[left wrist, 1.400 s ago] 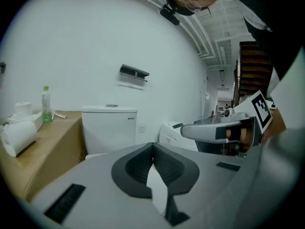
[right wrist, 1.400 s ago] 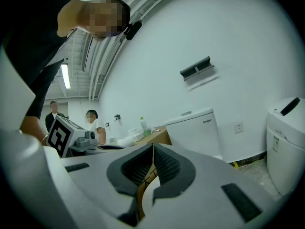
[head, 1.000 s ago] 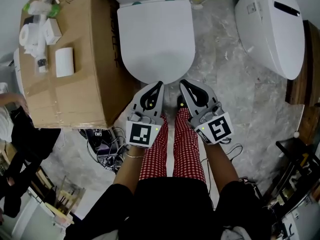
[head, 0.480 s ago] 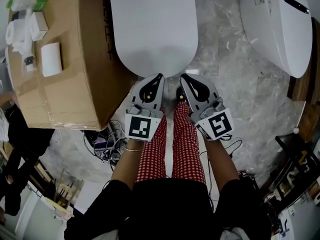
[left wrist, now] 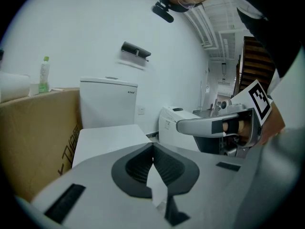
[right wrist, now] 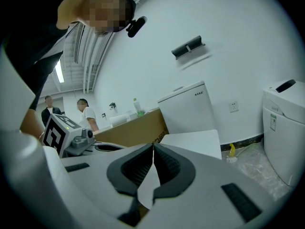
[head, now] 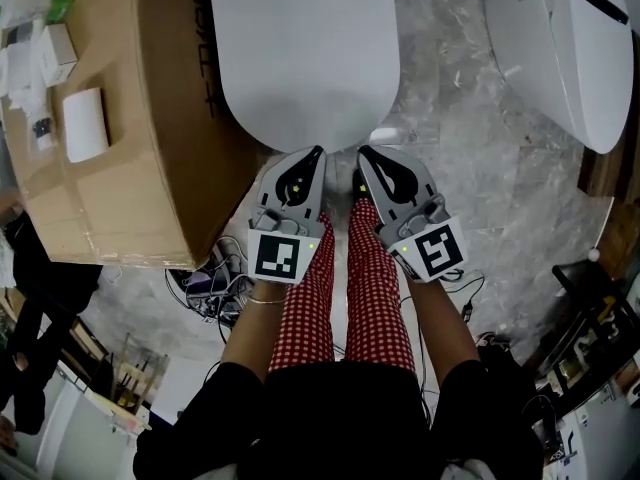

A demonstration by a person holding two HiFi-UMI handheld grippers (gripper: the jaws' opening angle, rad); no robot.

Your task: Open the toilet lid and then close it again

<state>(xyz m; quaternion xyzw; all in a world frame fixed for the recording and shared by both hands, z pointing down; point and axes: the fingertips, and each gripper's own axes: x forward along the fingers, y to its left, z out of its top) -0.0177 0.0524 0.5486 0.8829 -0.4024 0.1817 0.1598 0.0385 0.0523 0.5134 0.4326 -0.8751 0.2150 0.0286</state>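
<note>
The white toilet lid (head: 305,48) lies flat and closed at the top middle of the head view. Both grippers are held side by side just short of its front edge, above the person's red checked trousers. My left gripper (head: 317,154) is shut with nothing between its jaws, and so is my right gripper (head: 363,153). In the left gripper view the closed jaws (left wrist: 152,145) point at the lid (left wrist: 107,137) and the tank (left wrist: 108,101) behind it. The right gripper view shows its closed jaws (right wrist: 153,148) in front of the same lid (right wrist: 196,140) and tank (right wrist: 188,108).
A large cardboard box (head: 140,158) with small items on top stands tight against the toilet's left side. A second white toilet (head: 560,48) stands at the right on the marble floor. Cables (head: 205,288) lie on the floor by the box. Two people (right wrist: 83,113) stand far off.
The head view has shifted forward, so the lid now sits closer to both gripper tips. The grippers keep their side-by-side pose and stay shut.
</note>
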